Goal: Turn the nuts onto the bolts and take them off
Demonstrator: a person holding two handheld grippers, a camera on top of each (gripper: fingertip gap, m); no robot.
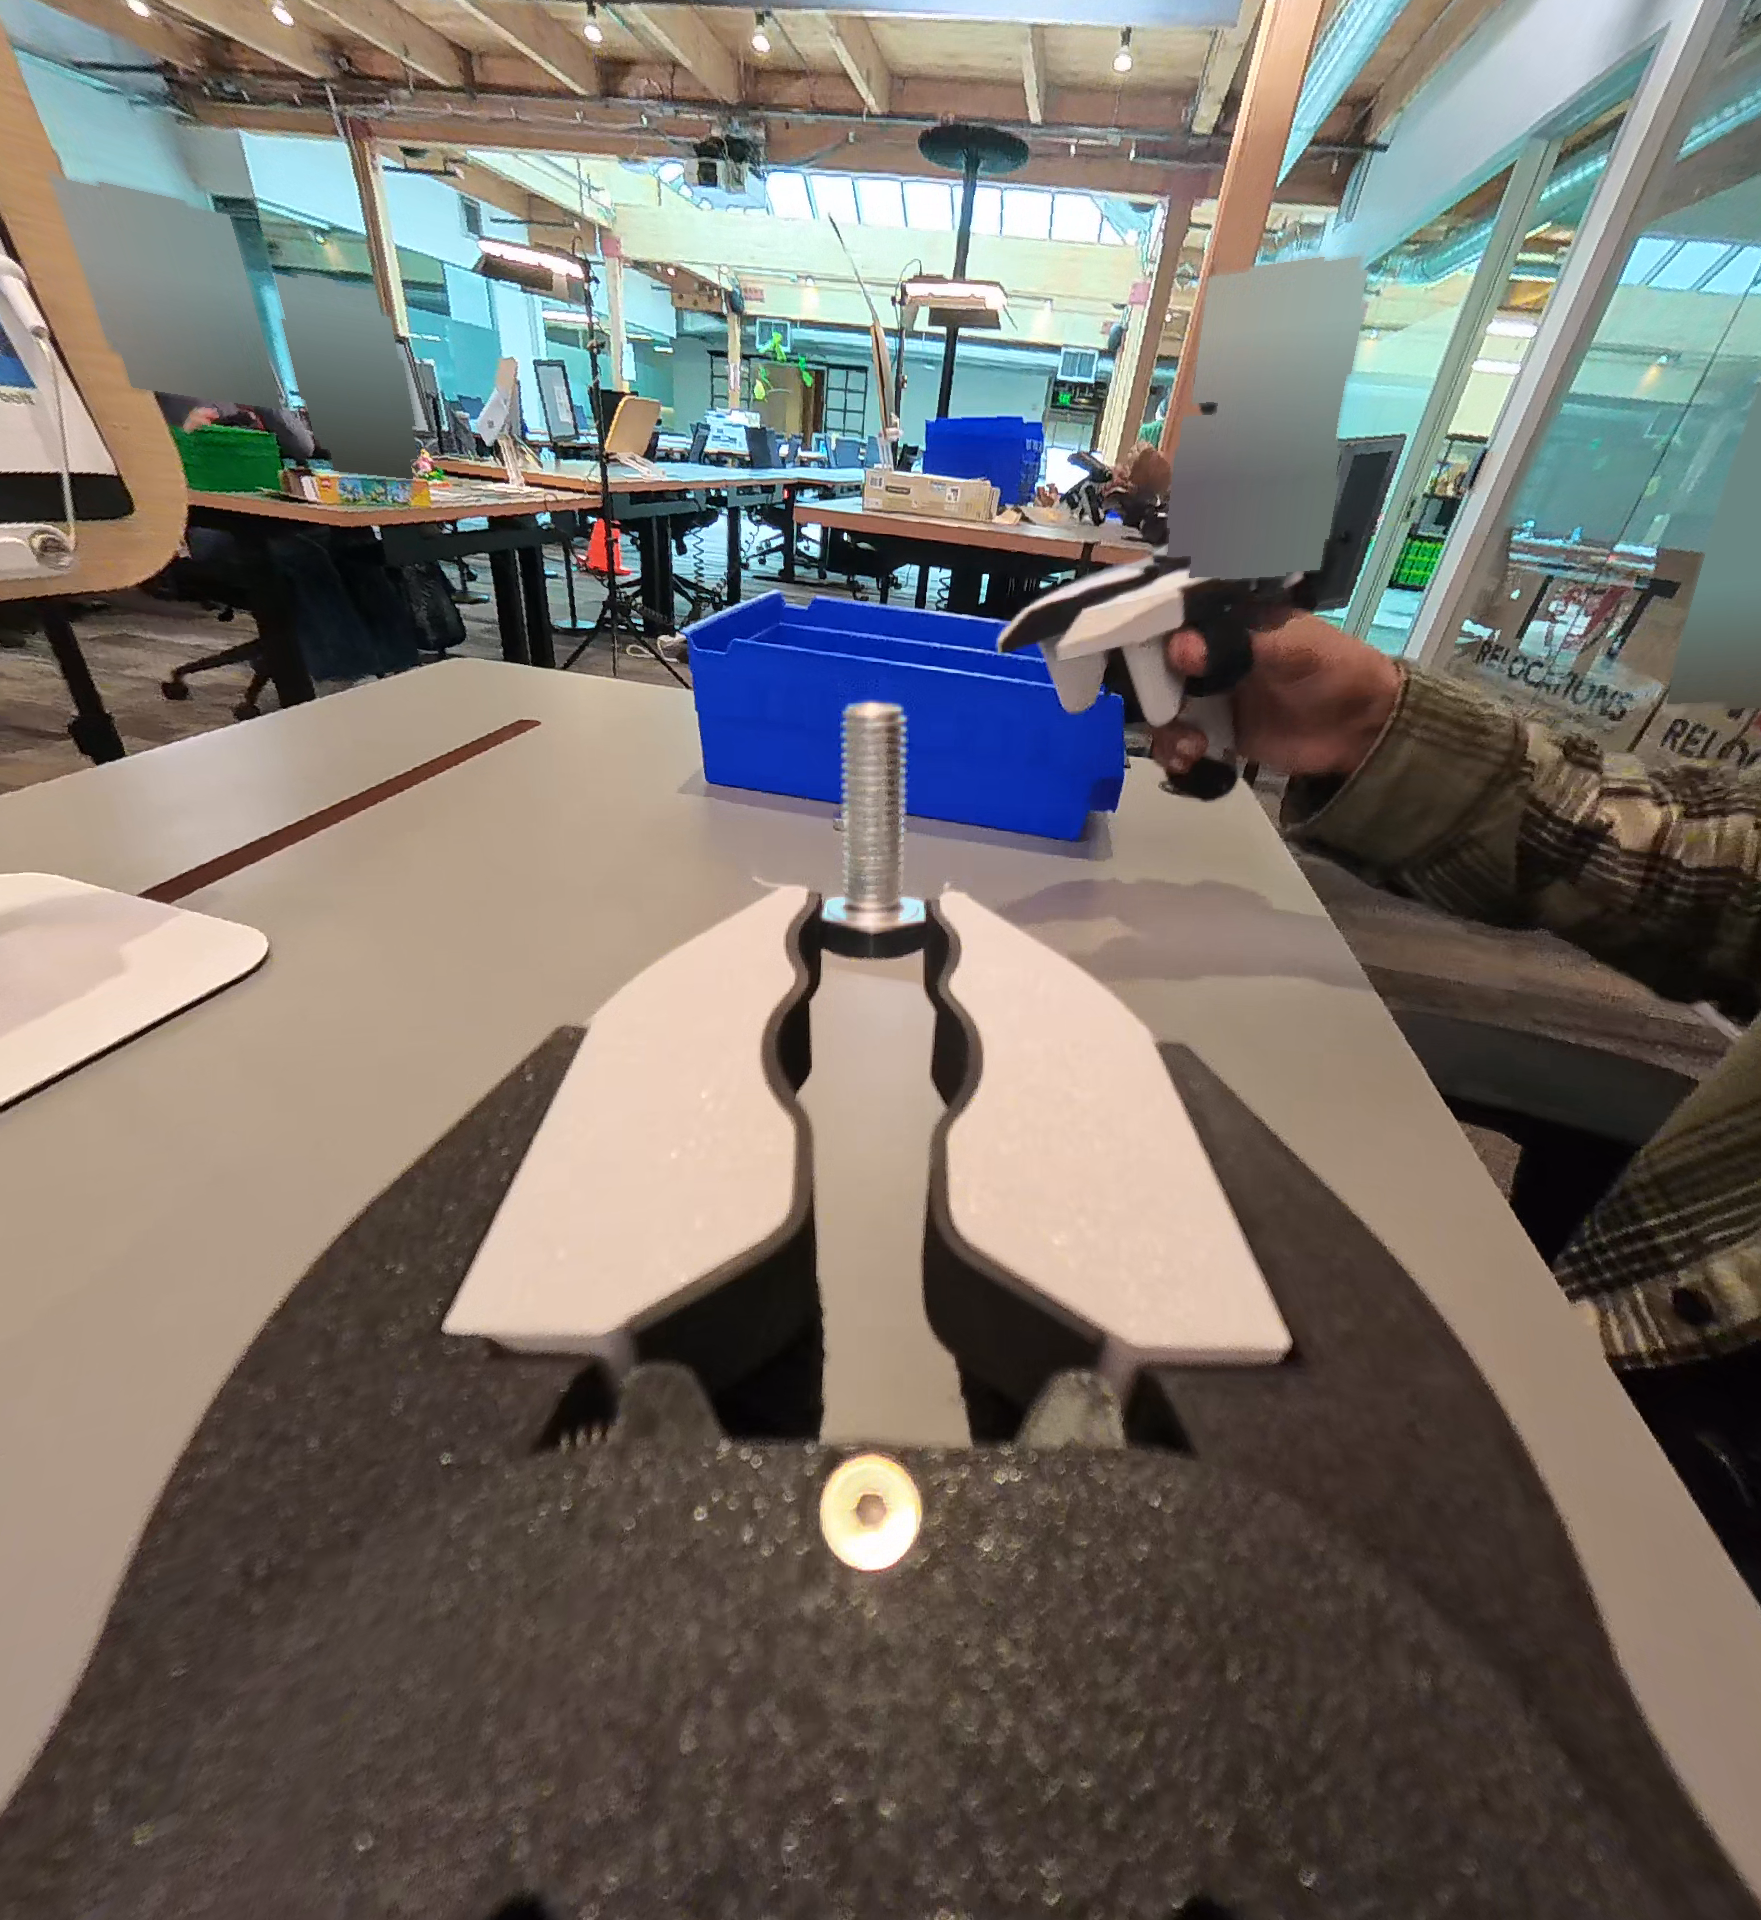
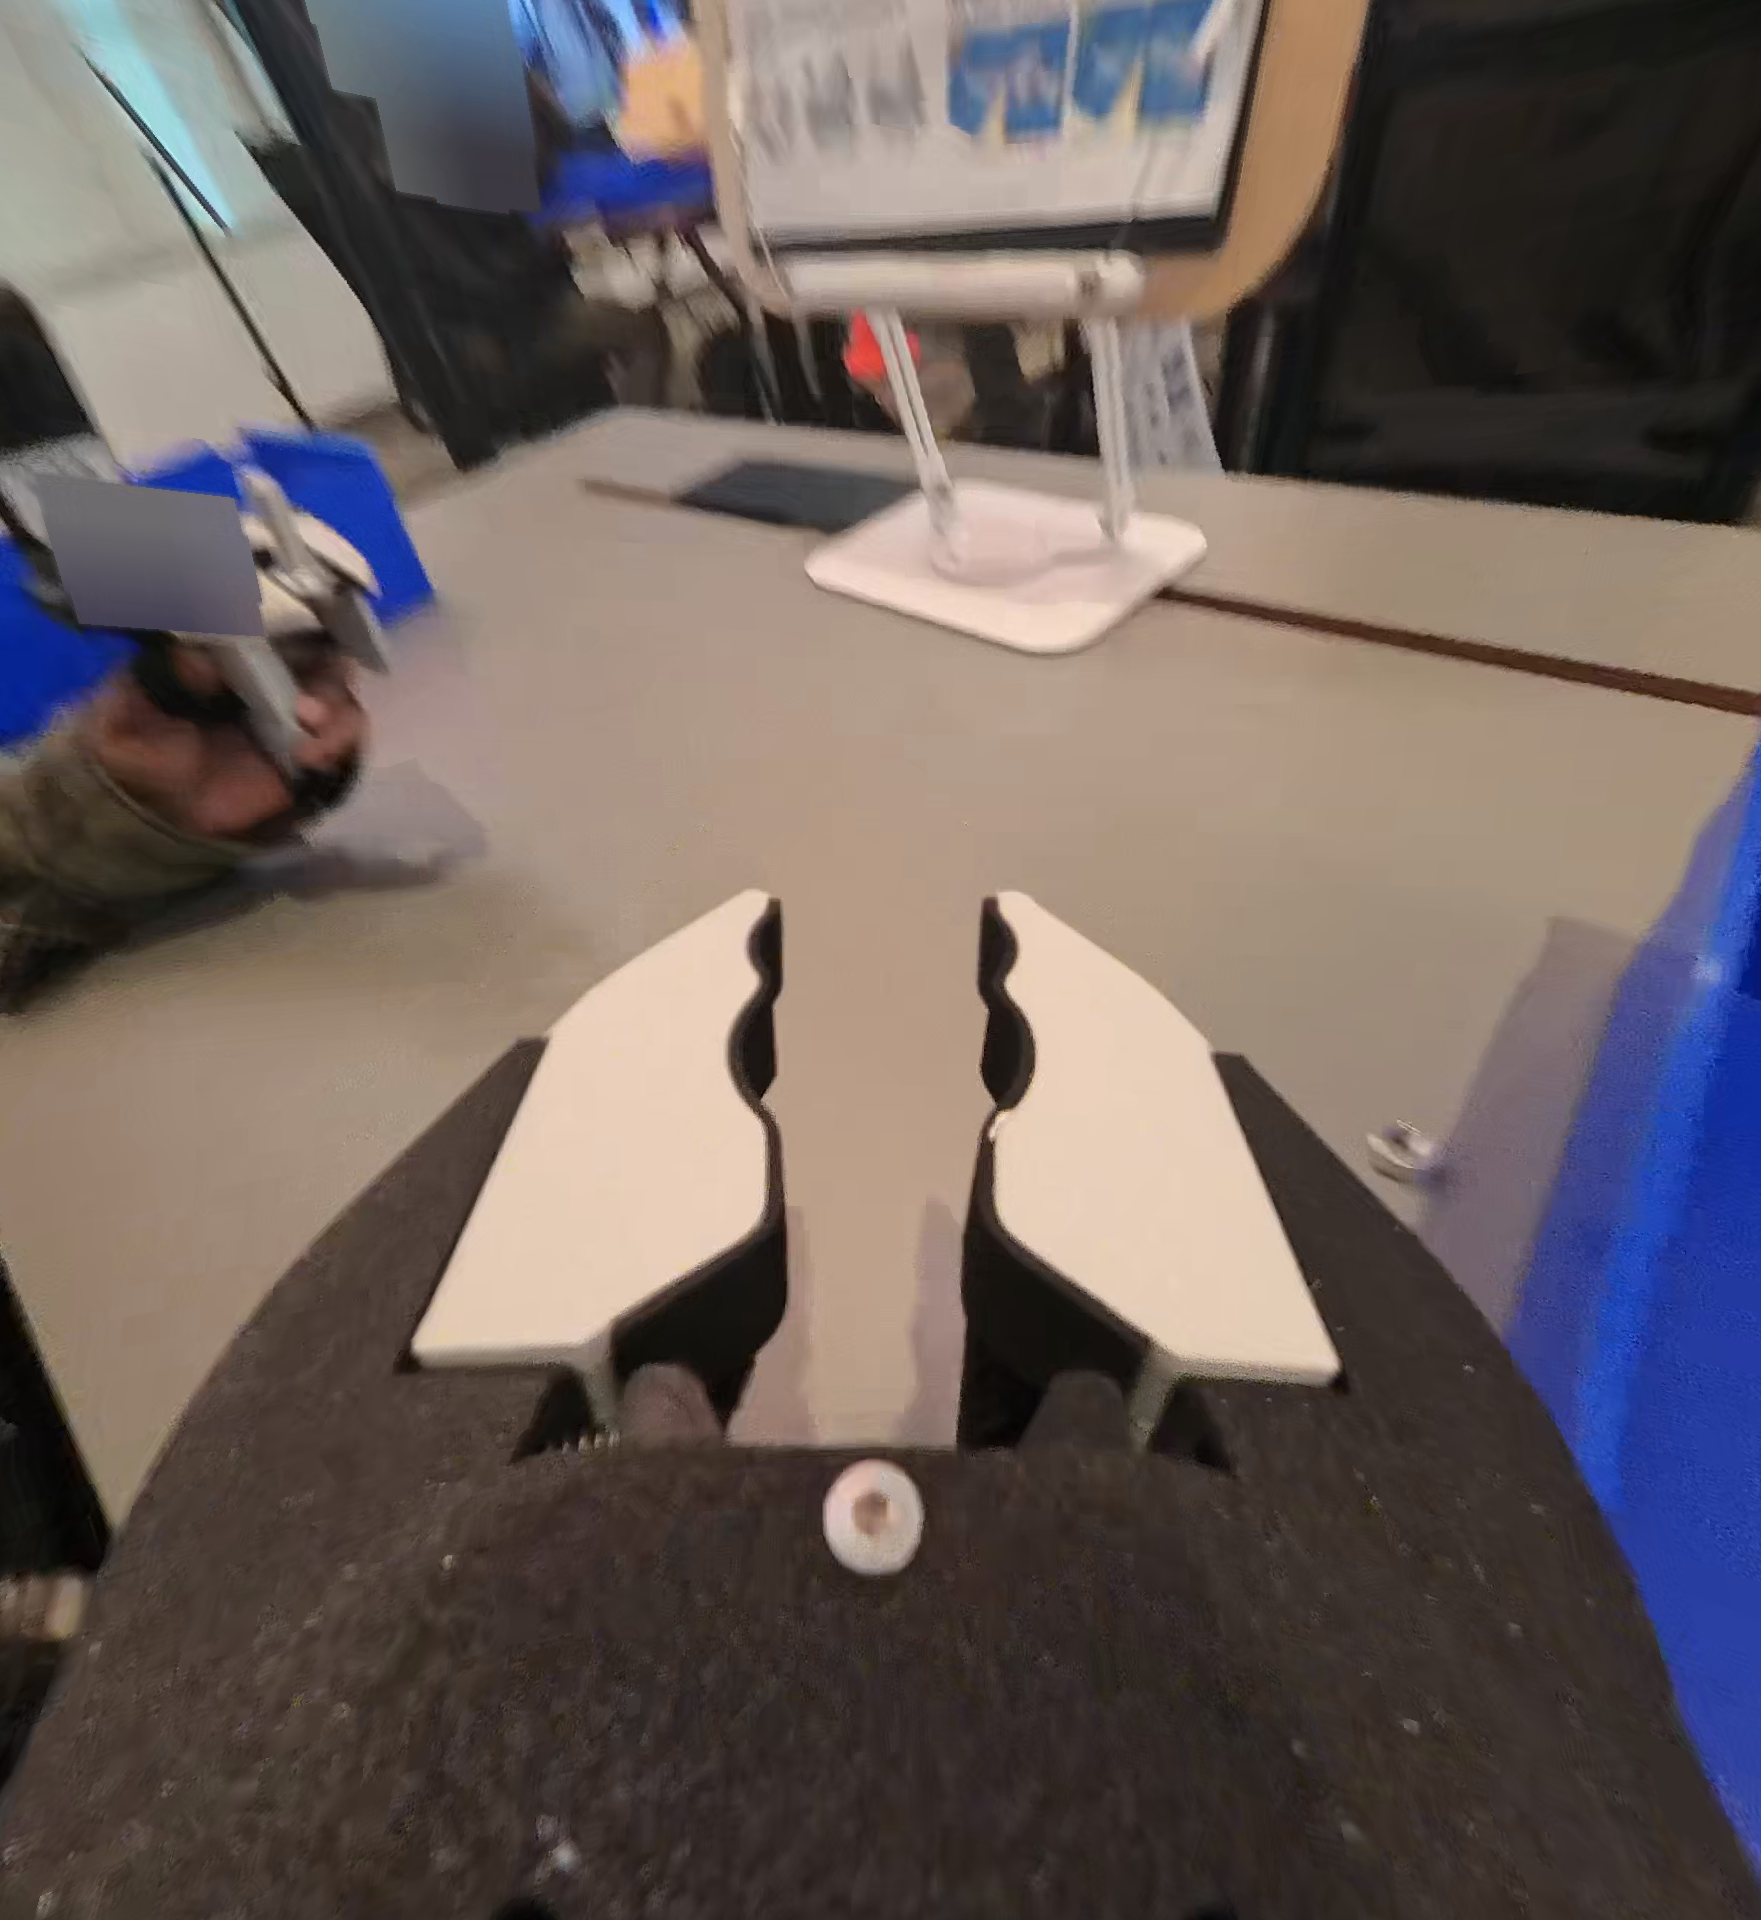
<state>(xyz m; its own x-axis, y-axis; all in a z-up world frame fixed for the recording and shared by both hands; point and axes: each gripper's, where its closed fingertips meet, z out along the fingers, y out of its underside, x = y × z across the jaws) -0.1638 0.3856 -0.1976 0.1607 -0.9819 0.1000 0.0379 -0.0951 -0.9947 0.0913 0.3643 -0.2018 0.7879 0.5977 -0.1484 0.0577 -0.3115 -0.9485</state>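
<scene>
My left gripper (image 1: 871, 902) is shut on the hex head of a silver bolt (image 1: 873, 795). The bolt stands upright, threads up, with no nut on the shaft, just above the grey table (image 1: 440, 935). My right gripper (image 2: 881, 914) is open and empty, hovering over the table. It also shows in the left wrist view (image 1: 1084, 634), held in a hand at the right beside the blue bin. A small silver nut (image 2: 1406, 1148) lies on the table right of my right gripper, next to the bin. The left gripper (image 2: 315, 603) shows blurred at the far left of the right wrist view.
A blue bin (image 1: 907, 727) stands behind the bolt; it fills the right edge of the right wrist view (image 2: 1738, 1091). A screen on a white stand (image 2: 1011, 571) sits at the back, its base at the left (image 1: 76, 997). A threaded metal piece (image 2: 3, 1605) shows at the lower left.
</scene>
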